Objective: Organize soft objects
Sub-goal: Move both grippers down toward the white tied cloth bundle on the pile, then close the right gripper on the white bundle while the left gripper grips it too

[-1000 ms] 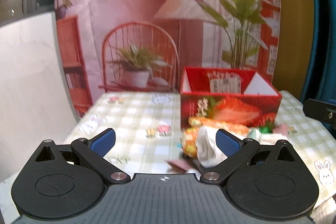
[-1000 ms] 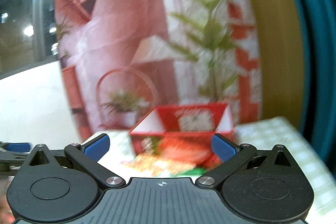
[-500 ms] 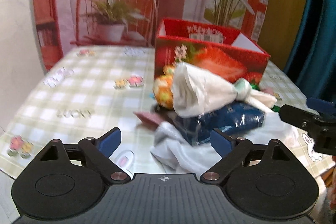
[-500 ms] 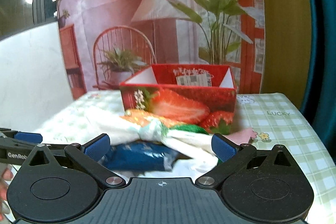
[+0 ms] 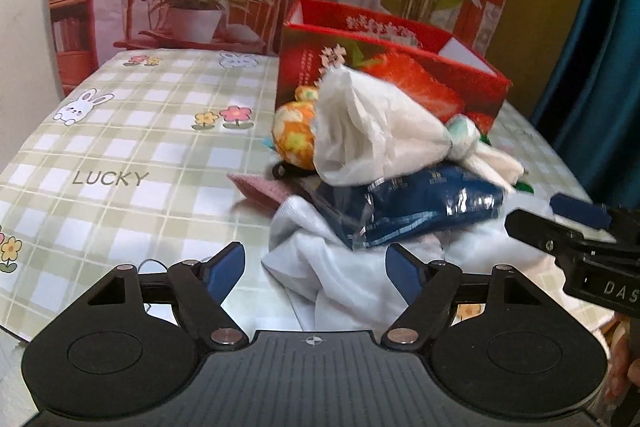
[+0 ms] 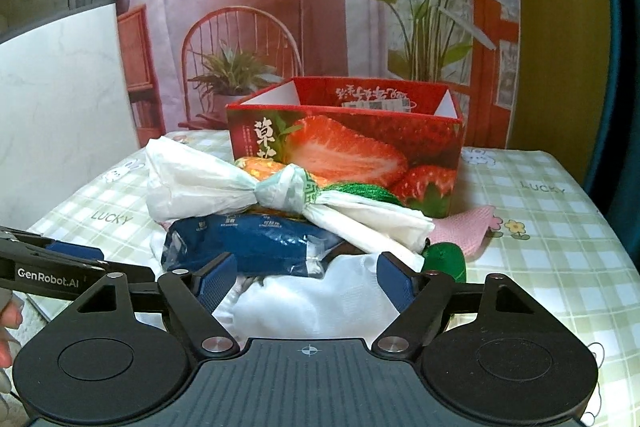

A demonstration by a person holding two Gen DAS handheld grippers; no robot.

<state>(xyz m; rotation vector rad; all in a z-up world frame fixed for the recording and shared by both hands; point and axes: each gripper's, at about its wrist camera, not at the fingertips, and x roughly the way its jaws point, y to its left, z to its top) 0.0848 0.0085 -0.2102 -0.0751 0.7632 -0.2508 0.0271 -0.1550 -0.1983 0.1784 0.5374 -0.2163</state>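
Both the left gripper (image 5: pixel 314 269) and right gripper (image 6: pixel 307 281) are closing their still-spread jaws around the white cloth (image 6: pixel 316 301), pinching nothing, beneath the blue packet (image 6: pixel 248 241).

The worktop (image 5: pixel 120 155), under a green checked cloth, carries a red box (image 6: pixel 344 147) toward its far edge, with a white cloth (image 5: pixel 320 267) and pink cloth (image 6: pixel 468 231) nearer.
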